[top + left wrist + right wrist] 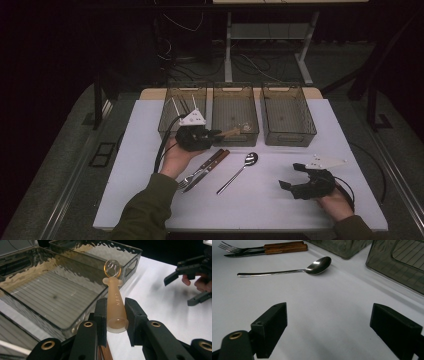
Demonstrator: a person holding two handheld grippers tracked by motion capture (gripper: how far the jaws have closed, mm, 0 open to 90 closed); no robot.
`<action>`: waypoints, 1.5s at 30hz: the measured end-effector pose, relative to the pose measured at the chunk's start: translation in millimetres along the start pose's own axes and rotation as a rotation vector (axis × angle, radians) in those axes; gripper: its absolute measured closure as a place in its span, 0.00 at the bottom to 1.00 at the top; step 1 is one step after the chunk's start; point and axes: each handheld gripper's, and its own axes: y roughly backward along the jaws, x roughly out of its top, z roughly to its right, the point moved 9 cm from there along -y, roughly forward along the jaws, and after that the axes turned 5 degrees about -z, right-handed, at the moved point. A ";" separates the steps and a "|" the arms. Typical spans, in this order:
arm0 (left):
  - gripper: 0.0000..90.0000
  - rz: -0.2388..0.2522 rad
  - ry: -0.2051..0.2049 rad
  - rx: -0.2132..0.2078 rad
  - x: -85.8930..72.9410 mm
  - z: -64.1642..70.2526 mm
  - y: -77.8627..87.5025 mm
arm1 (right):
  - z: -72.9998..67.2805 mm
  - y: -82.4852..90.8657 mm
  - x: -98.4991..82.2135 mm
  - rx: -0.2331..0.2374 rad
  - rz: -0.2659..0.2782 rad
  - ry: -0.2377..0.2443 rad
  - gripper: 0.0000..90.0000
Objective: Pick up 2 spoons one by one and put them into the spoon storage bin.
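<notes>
Left gripper view: jaws clamped on a small spoon's (pixel 116 307) handle; right gripper (pixel 295 176) jaws spread wide, empty.

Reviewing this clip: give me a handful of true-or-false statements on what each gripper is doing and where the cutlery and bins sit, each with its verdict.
1. The left gripper is clamped on a pale plastic spoon. True.
2. The right gripper holds the metal spoon. False: its jaws stand open and empty above the white table; the metal spoon lies apart from them.
3. Three bins stand in a row at the far side of the table. True: the left bin, the middle bin and the right bin.
4. The fork and knife lie inside the right bin. False: they lie side by side on the table.
5. The plastic spoon's bowl end points toward the bins. True.
</notes>
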 end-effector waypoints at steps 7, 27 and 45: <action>0.80 0.000 0.014 0.022 12.0 -10.7 -8.5 | 0.9 0.2 0.3 -0.005 0.003 0.003 0.16; 0.80 -0.044 0.108 0.113 33.3 -55.0 -42.5 | 1.4 1.7 1.0 -0.005 0.010 -0.002 0.16; 0.80 -0.244 0.135 0.135 11.9 -63.7 -89.6 | -0.2 2.7 2.1 0.001 0.017 0.003 0.16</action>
